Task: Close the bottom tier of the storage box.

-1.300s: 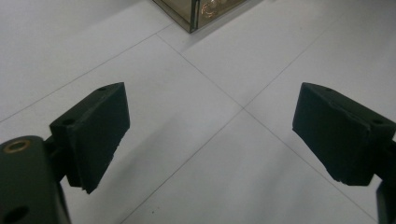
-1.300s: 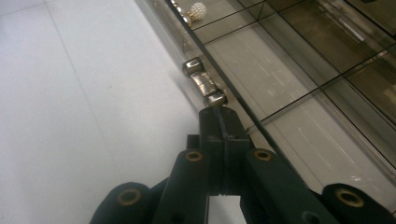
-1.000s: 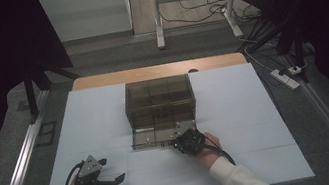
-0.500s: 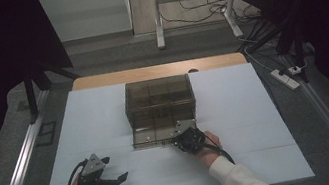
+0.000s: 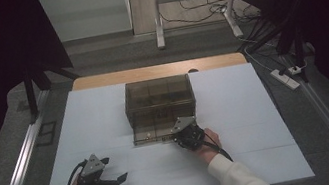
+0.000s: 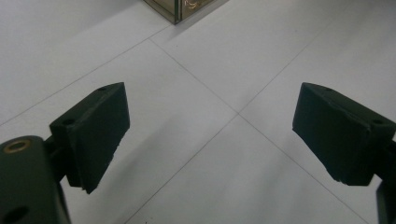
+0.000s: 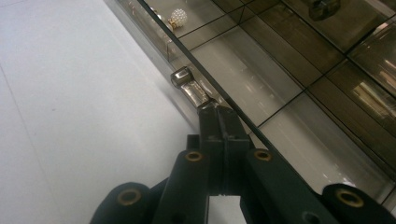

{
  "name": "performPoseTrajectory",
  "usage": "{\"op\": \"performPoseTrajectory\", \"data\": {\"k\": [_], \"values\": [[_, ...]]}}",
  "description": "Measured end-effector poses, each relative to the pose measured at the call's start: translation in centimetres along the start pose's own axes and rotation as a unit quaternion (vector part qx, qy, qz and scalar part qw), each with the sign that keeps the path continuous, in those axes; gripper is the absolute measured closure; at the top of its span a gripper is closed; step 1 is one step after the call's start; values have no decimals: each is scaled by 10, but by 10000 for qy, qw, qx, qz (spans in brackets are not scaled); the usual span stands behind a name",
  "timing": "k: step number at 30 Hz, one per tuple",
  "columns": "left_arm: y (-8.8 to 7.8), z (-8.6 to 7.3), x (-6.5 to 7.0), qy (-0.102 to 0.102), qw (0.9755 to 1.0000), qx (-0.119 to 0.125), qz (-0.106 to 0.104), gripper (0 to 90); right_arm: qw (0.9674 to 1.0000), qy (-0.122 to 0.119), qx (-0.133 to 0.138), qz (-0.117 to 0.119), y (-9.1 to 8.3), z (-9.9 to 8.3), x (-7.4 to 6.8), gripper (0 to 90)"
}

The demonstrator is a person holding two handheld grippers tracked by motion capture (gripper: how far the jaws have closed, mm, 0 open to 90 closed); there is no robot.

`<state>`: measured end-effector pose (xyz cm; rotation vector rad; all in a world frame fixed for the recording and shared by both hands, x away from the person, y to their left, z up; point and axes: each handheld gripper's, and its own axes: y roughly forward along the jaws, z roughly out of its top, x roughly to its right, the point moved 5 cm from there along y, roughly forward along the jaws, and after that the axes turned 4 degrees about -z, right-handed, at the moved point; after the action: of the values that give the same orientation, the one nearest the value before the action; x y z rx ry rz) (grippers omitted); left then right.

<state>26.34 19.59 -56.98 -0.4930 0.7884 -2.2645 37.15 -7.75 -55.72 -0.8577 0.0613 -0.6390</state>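
The drawer of the smoky see-through organiser box stands pulled out toward the person, its front edge on the white counter just ahead of the box. A small metal handle sticks out from the drawer's front wall, and the right gripper has its two black jaws pressed flat together with their tips against the near end of that handle; whether the tips actually pinch it I cannot tell. In the high view the same gripper sits at the drawer's right front corner, with the person's hand behind it and a white sleeve running back to the bottom edge.

Inside the drawer, thin dividers split the floor into compartments. A pearl-like bead lies in one of the compartments at the front wall, well along from the handle.

The left gripper rests low over the counter, well apart from the box, to the near left. Its jaws stand wide apart with nothing between them, only the pale counter surface and its thin seam lines. A corner of the box shows beyond them.
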Motion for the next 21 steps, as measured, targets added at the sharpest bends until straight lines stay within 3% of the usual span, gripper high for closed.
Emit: {"op": "performPoseTrajectory", "data": {"k": [6, 21], "values": [[-2, 0, 0, -112, 9999, 66, -78, 109, 10000, -10, 39, -61, 3, 3, 3, 894], [-1, -1, -2, -107, 9999, 29, -56, 109, 9999, 46, 51, -149, 8, 5, 11, 895]]}}
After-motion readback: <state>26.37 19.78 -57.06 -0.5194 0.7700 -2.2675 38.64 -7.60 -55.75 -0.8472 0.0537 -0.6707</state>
